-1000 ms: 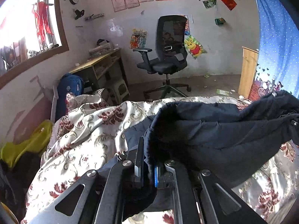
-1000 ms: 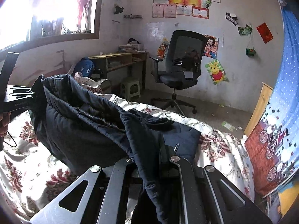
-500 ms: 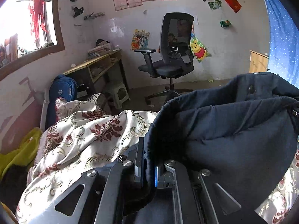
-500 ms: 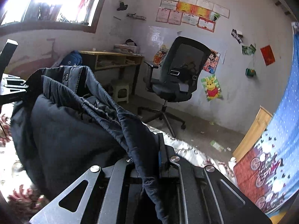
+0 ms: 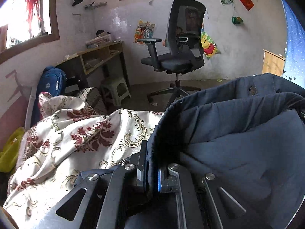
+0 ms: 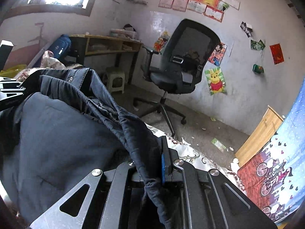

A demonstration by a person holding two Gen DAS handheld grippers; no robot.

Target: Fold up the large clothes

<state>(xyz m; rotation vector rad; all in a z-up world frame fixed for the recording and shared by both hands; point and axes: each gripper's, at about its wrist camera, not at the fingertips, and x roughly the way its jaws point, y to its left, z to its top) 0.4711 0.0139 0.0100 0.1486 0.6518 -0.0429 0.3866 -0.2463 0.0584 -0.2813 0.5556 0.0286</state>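
**Both grippers clamped on the jacket hem, garment lifted over the bed**

My left gripper (image 5: 151, 168) is closed on a bunched edge of the dark navy padded jacket (image 5: 238, 143); the fabric is pinched between its two fingers. My right gripper (image 6: 154, 164) is likewise closed on another stretch of that edge, with cloth draping down over the finger. The jacket hangs between the two, filling the right half of the left wrist view and the left half of the right wrist view. A snap button (image 5: 252, 89) shows near its upper band.

Under it lies the bed, covered by a cream bedspread (image 5: 63, 147) with a red floral pattern, rumpled toward the bed's far left corner. A yellow-green item (image 5: 9, 152) sits at the bed's left edge.

Beyond the bed's far edge: a black office chair (image 5: 177, 57), a small plastic stool (image 5: 116, 89), a wooden desk (image 5: 95, 57) along the wall, and a blue backpack (image 5: 51, 82) beside it. A blue patterned curtain (image 6: 276, 162) hangs at the right, with a wooden panel (image 6: 261, 133) just beside it. The jacket blocks my sight of the bed's middle.
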